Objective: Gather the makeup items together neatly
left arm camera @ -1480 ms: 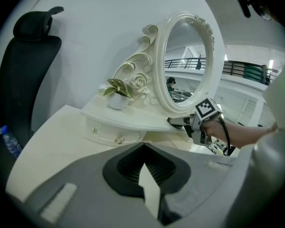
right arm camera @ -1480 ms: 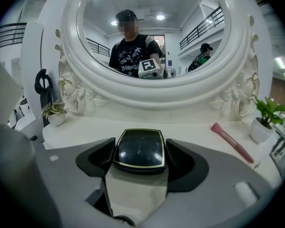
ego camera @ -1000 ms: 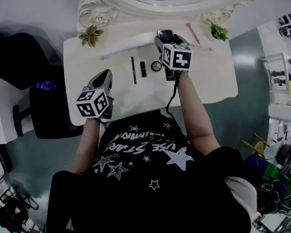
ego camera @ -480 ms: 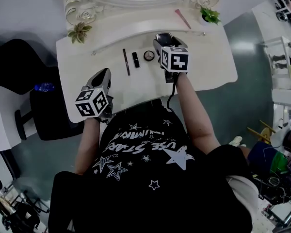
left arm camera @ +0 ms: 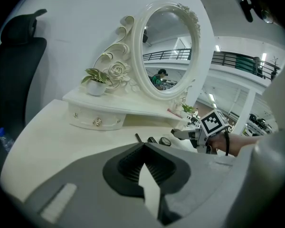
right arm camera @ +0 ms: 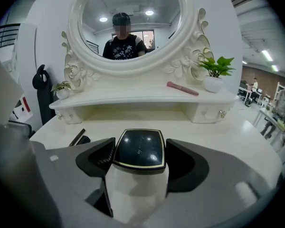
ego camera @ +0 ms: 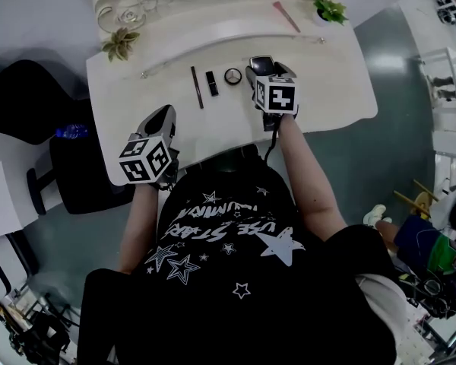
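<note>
White desk (ego camera: pixel 327 97), oval mirror (right arm camera: pixel 128 27) at its 12 o'clock edge, raised shelf under the mirror. Right hand-held gripper (ego camera: pixel 266 70) is over the desk centre, its jaws partly closed and clamped on the two sides of a black-lidded case (right arm camera: pixel 139 147). The glossy lid with its thin gold rim faces up between the pads. Left hand-held gripper (left arm camera: pixel 143 148) hangs at 7 o'clock from the case, over the near-left desk edge. Its jaws are brought fully together with nothing between them, and it touches no item. Judgement on the case: rigid and light, but the polished lid looks slippery and easy to scuff. The side-wall grip below the rim seems the right hold, with moderate squeeze. Immediately at 9 o'clock of the case, a loose row lies flat on the desk: round compact (ego camera: pixel 233 76), then short lipstick (ego camera: pixel 211 83), then a long thin pencil (ego camera: pixel 196 87), each near but apart from its neighbour. Judgement: the compact is flat and hard to get jaws under. The lipstick and pencil are stiff, very light and liable to roll, so pinch them mid-length across the barrel. Pink stick (ego camera: pixel 286 17) lies on the shelf at 1 o'clock, well apart.
</note>
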The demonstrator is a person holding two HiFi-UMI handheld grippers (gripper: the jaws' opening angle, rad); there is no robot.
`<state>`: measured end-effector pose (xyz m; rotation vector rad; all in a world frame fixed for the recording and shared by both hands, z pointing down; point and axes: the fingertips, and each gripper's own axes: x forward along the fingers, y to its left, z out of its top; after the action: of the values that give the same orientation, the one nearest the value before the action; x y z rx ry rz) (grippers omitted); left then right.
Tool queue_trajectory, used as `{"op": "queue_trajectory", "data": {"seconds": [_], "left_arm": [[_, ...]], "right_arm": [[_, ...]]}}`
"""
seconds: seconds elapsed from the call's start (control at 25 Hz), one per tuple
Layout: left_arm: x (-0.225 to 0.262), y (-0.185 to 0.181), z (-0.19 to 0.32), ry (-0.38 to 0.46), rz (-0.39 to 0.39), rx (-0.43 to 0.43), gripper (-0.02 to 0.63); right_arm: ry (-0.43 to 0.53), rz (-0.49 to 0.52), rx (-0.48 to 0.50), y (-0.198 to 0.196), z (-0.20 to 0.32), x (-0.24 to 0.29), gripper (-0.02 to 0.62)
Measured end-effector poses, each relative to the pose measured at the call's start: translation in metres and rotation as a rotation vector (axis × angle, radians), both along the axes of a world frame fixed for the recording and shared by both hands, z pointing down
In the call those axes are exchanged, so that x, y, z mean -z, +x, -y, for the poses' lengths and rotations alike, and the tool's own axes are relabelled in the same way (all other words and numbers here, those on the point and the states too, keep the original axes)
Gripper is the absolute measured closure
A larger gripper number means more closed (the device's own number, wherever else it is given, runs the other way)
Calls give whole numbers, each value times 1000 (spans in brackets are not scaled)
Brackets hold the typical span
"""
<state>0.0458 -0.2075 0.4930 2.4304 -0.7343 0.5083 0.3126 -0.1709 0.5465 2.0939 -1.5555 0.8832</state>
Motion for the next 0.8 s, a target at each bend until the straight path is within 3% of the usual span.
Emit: {"op": "queue_trajectory", "data": {"seconds": [0.8], "left_arm": [[-3, -3, -16, -2, 25, -27, 604]], "right_arm": [[-76, -26, -1, 8, -15, -35, 235]]}}
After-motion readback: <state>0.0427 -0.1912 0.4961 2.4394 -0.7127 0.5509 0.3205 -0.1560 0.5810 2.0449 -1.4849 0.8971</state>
